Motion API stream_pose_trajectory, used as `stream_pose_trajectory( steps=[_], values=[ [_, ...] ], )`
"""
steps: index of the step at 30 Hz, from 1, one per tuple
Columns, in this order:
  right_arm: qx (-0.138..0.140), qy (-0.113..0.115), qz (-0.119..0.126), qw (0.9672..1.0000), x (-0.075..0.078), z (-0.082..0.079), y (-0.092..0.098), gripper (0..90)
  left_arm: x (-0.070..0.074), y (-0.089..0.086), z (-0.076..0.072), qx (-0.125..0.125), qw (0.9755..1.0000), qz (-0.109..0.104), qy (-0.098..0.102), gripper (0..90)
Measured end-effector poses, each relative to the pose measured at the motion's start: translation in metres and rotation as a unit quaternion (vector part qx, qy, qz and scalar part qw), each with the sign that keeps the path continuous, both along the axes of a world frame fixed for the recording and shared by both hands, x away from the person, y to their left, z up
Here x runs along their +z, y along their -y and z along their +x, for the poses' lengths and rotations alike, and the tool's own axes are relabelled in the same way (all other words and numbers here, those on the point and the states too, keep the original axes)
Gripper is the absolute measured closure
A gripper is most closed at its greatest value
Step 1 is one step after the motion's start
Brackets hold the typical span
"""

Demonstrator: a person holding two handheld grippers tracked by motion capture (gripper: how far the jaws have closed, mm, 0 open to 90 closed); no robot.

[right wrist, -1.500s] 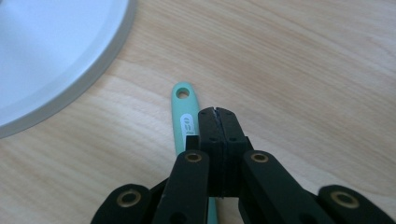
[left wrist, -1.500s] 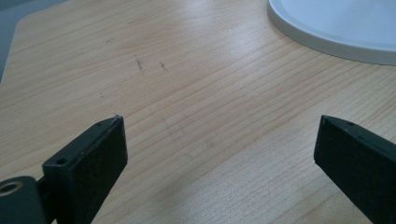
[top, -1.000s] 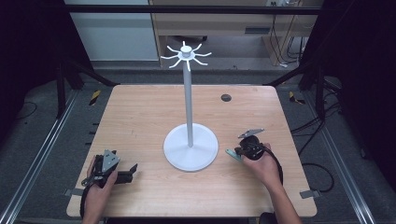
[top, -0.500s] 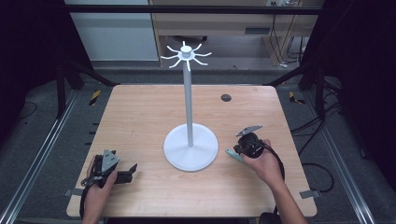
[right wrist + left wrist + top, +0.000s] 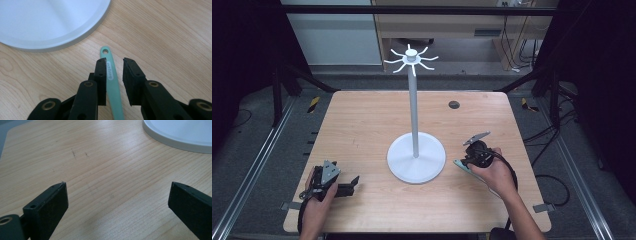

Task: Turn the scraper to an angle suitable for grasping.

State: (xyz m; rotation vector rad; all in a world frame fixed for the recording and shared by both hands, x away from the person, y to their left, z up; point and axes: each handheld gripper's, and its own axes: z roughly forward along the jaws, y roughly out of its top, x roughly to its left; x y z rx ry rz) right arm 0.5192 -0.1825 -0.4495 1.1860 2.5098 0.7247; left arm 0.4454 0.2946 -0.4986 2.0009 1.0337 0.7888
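A mint-green utensil handle [image 5: 109,67] with a hanging hole at its tip lies flat on the wooden table, just off the rim of the white stand's round base [image 5: 50,22]. My right gripper [image 5: 113,61] straddles it. Its jaws have just been opening, and a gap shows on the right of the handle, so it is open. In the high view the right gripper [image 5: 477,152] sits right of the base [image 5: 416,165], the green utensil [image 5: 460,165] poking out under it. My left gripper [image 5: 117,187] rests open over bare wood at the front left [image 5: 354,184].
The white stand's thin pole [image 5: 413,110] rises from the table's middle to a crown of hooks [image 5: 411,59]. A small dark round disc [image 5: 454,104] sits at the table's far side. Black frame posts flank the table, and cables trail off the right edge.
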Motion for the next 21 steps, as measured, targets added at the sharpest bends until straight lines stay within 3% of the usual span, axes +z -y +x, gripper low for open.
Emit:
stream_pose_trajectory(
  steps=[6,15,21],
  values=[
    [-0.001,-0.012,0.005,0.9999,0.003,0.001,-0.002,64.6,0.000,0.000,0.000,0.002,1.0000,0.004,0.003,2.4],
    [0.015,-0.026,-0.010,0.9995,0.011,0.006,-0.004,46.8,0.000,0.000,0.000,0.003,1.0000,0.004,0.002,2.4],
    [0.019,-0.033,-0.023,0.9990,0.011,0.008,-0.007,46.0,0.000,-0.001,-0.001,0.004,1.0000,0.002,0.003,2.4]
  ],
)
